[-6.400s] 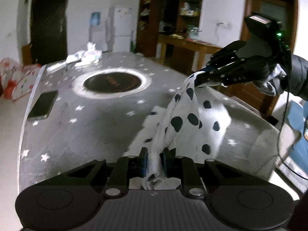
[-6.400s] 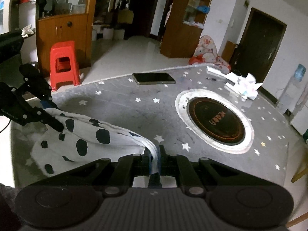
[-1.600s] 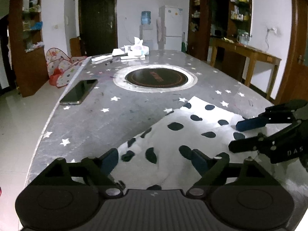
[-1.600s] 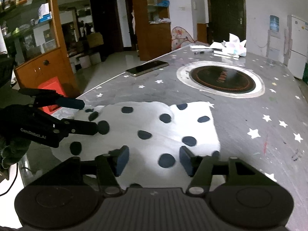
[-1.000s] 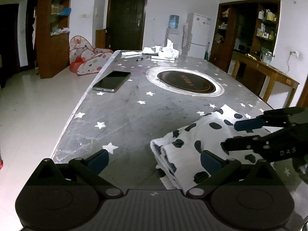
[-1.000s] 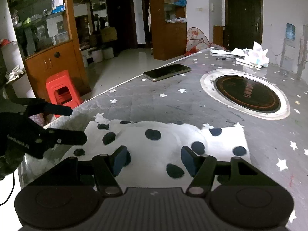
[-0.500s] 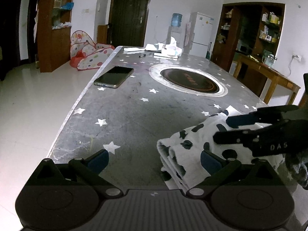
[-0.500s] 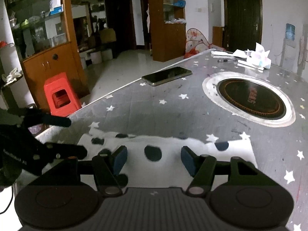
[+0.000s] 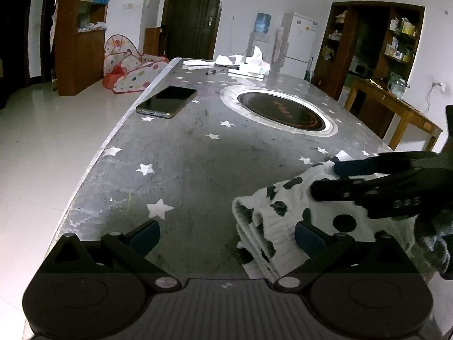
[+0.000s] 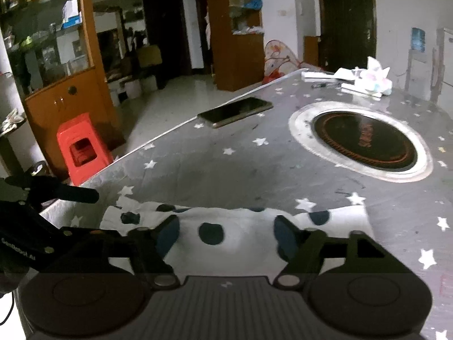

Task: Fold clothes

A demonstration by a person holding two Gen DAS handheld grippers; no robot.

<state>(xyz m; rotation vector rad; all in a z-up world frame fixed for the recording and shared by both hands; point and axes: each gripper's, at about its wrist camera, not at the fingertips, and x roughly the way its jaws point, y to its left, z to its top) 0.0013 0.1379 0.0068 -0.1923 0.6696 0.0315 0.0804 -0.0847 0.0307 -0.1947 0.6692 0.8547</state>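
The white cloth with black spots [image 9: 286,221] lies folded near the close corner of the grey table with little white stars [image 9: 184,153]. A few seconds ago both grippers pinched it and held it up in the air. Then it was laid out flat, and now it sits as a thick bundle with stacked, rolled edges — you can see the layers best in the left wrist view. So at least one fold looks done.

The left gripper [image 9: 226,233] has its jaws spread wide with nothing pinched. Only its right-side finger reaches the edge of the bundle; the rest of the gap is over bare table. A second ago it looked the same.

The right gripper [image 10: 226,233] hangs just above the cloth [image 10: 240,226], and its jaws are opening right now. The cloth shows in the gap under them, but the pads do not squeeze it. In the left wrist view its two dark fingers [image 9: 354,189] reach over the top of the bundle.

Farther off sit a dark flat phone [image 9: 167,102], a round black cooker ring set in the table [image 9: 283,110] and some white papers and tissues [image 9: 243,63] — all well apart from the cloth.

With both grippers let go, this fold seems finished. It may need one more fold or a pat to flatten it.
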